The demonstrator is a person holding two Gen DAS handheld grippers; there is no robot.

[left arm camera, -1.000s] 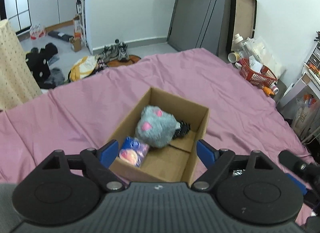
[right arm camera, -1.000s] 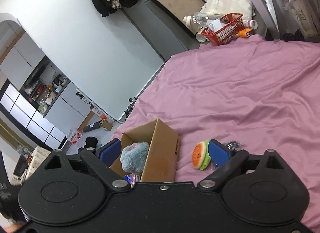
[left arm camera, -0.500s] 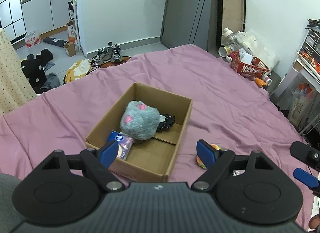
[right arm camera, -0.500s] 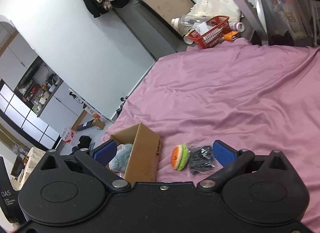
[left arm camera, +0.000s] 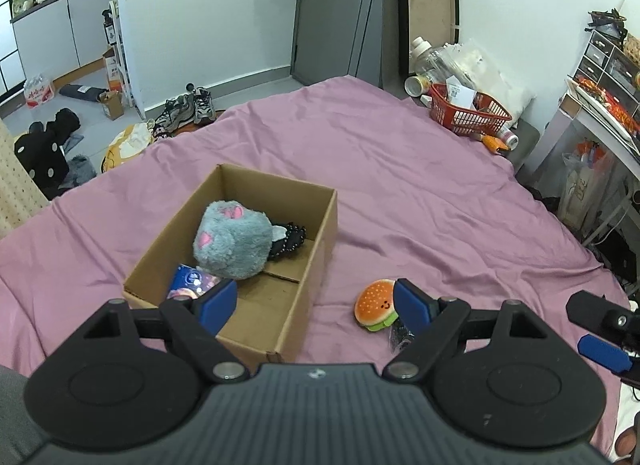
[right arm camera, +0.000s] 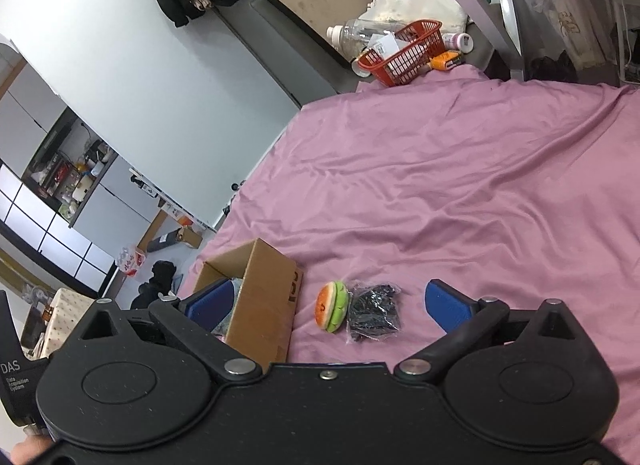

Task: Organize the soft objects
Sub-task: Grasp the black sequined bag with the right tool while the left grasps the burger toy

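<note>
Both hand-held grippers are released and hold nothing: the left hand-held gripper (left arm camera: 314,303) hangs over the near edge of the box (left arm camera: 320,241), and the right hand-held gripper (right arm camera: 330,303), whose jaws have just been widening, frames the burger (right arm camera: 331,306) and the black bag (right arm camera: 373,313) lying together on the bed (right arm camera: 460,185) just beside the box. Because the two touch, a closing grip may catch both or pinch only the slippery bag, and the burger could roll away. The grey plush (left arm camera: 232,241) already fills much of the box, so a careless drop may bounce out
</note>
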